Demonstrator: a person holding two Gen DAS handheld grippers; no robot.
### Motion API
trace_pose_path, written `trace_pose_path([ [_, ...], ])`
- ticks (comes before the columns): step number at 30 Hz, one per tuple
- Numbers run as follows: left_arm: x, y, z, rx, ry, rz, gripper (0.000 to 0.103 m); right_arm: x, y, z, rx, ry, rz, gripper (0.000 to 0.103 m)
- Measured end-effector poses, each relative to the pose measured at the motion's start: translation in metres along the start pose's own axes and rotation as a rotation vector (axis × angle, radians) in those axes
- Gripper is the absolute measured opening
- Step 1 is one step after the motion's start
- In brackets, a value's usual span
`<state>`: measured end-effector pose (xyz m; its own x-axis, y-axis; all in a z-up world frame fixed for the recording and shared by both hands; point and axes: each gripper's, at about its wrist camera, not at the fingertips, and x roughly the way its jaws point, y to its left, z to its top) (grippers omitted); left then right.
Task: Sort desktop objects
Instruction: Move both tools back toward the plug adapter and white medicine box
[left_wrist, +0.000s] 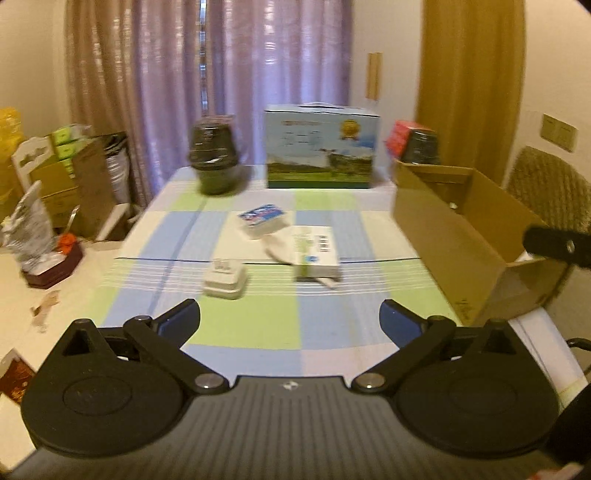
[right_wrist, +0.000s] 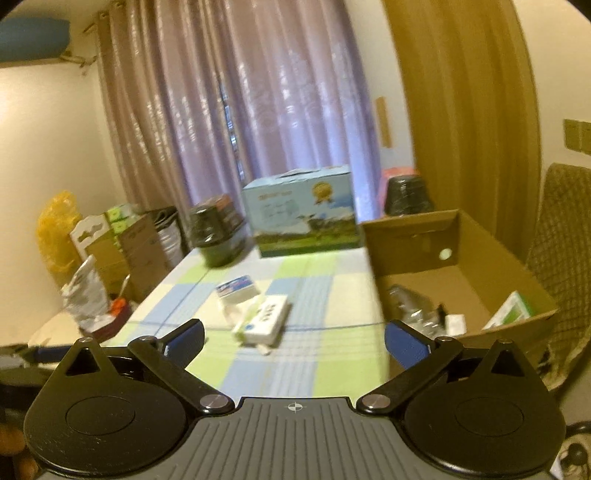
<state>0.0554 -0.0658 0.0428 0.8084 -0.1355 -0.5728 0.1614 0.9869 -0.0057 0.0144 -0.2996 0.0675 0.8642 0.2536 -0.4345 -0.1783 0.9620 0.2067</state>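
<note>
Across the bottom of the frame the left gripper (left_wrist: 290, 319) hangs over the checked counter (left_wrist: 258, 332) with its jaws spread wide and nothing between them. At mid-frame lie a small white charger (left_wrist: 224, 282), a blue-topped packet (left_wrist: 261, 218) and a white carton (left_wrist: 316, 251) resting on a white cloth. An open cardboard box (left_wrist: 443, 236) stands at right, a printed blue box (left_wrist: 322, 146) at upper centre, a dark jar (left_wrist: 213, 158) to its left.

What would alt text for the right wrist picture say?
An open, empty right gripper hovers over a checked tablecloth near a white carton. An open cardboard box at right holds a plastic bottle.
</note>
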Motion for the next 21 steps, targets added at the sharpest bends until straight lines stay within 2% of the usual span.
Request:
trace_pose_path([
  [9,-0.013,0.034,-0.011,-0.058,0.013,0.034,0.102,0.001,0.029,-0.011,-0.028,0.031,0.036,0.101],
  [21,-0.015,0.046,-0.012,-0.085,0.011,0.032,0.102,0.005,0.047,-0.015,-0.049,0.051,0.054,0.101],
])
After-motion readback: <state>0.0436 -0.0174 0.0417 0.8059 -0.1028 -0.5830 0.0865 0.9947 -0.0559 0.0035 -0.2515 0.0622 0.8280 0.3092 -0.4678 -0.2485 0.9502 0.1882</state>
